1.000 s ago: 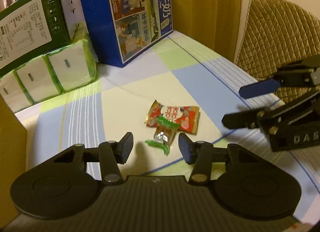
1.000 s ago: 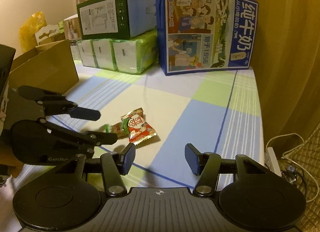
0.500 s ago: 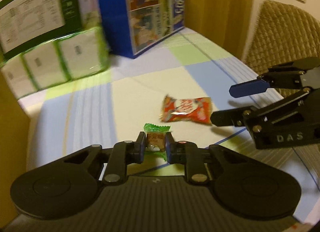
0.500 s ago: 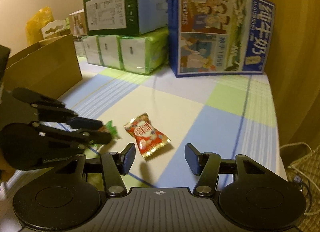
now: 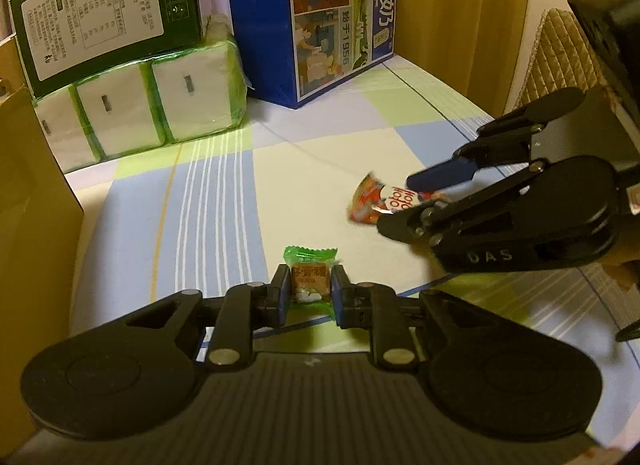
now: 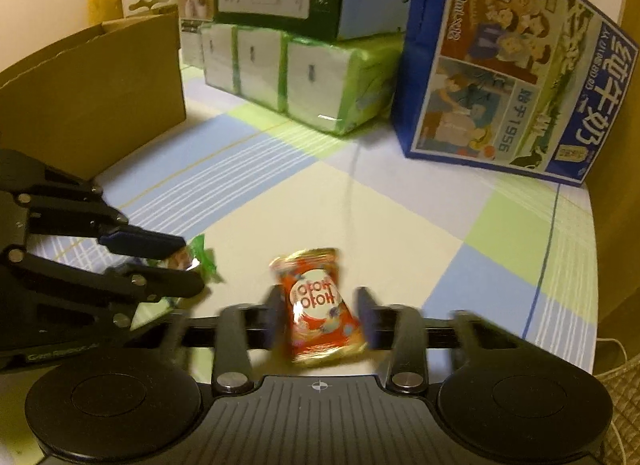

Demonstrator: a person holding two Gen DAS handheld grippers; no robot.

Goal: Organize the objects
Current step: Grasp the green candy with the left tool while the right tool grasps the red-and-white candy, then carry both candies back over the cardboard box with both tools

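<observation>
Green-wrapped candy sits pinched between the two fingers of the left gripper, its jaws drawn in tight against both sides of the small sweet, with the crimped top of the wrapper poking up above the pads. From the right wrist view the same gripper comes in from the left with the green wrapper showing at its tips.

Nearer the blue milk carton than the green candy lies the red snack packet, on the pale square of the checked cloth. The right gripper has its fingers on either side of this packet, narrowed to about the packet's width — the fingers are motion-blurred, so I cannot tell whether they press on the foil or merely flank it. In the left wrist view that gripper reaches in from the right, one finger above the packet and one below.

Left of the blue milk carton stands a pack of tissues in green wrap, with a dark green box stacked on top. Further left of the carton, at the frame edge, rises a brown cardboard box — its wall stands close beside the left gripper.
</observation>
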